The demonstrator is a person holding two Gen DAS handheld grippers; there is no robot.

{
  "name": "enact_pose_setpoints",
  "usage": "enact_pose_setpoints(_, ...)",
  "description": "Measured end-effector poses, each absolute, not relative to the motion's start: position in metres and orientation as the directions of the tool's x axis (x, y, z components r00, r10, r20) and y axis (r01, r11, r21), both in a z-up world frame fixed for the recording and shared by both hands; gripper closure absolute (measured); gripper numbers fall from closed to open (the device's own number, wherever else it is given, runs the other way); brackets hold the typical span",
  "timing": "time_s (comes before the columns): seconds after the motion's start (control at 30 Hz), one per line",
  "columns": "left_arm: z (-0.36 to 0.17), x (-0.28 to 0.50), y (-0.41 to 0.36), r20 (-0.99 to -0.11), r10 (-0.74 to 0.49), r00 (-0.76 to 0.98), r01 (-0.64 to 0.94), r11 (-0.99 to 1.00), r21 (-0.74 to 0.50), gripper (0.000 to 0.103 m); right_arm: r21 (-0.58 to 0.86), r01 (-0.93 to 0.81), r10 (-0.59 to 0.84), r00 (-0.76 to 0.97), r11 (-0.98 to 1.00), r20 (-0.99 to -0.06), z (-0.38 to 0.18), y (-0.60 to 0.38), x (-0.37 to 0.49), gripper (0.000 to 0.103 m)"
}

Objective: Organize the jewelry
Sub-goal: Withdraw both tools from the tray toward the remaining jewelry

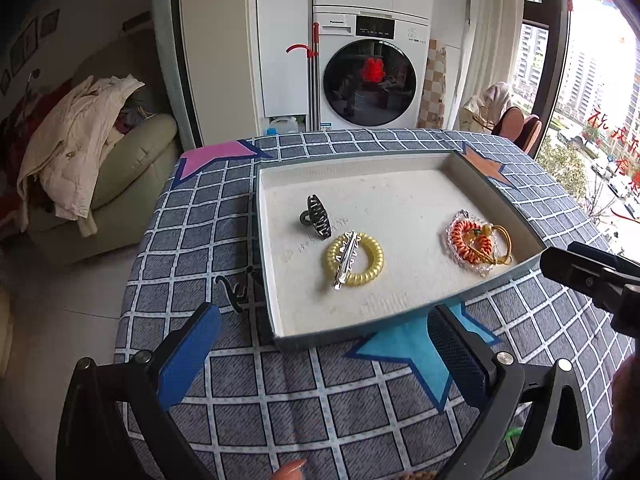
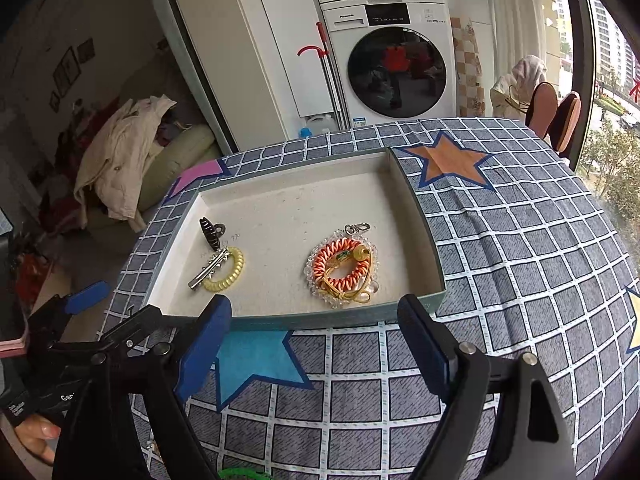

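Both grippers are held spread wide and empty just short of the tray (image 2: 424, 216), the left gripper (image 1: 324, 350) and right gripper (image 2: 314, 344) apparently kept clear for a choice. Inside the tray are seen a black claw clip (image 1: 316, 216), a silver clip (image 1: 346, 260) laid across a yellow coil tie (image 1: 354, 259), and an orange coil bundle (image 2: 342, 266), glossy and tangled.

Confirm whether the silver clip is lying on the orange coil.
No, the silver clip lies across the yellow coil; the orange coil sits apart.
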State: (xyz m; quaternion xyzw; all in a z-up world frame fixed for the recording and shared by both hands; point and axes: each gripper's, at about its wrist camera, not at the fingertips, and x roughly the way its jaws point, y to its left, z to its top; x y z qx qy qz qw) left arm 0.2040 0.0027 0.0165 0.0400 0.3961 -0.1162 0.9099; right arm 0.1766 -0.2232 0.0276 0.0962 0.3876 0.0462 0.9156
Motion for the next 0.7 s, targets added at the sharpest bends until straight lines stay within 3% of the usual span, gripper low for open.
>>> enact_pose_setpoints(0.33, 0.003, 0.148, 0.033, -0.752, -0.151, 0.642, 0.206, 0.978, -0.020, 0.000, 0.208, -0.051, 0.194, 0.623, 0.977, -0.758, 0.022, -0.209, 0.128, 0.016)
enact_pose_setpoints(0.7, -0.021, 0.093, 0.049, -0.775, -0.187, 0.604, 0.273, 0.962, -0.019, 0.000, 0.186, -0.049, 0.181, 0.556, 0.981, -0.811, -0.005, -0.203, 0.077, 0.016)
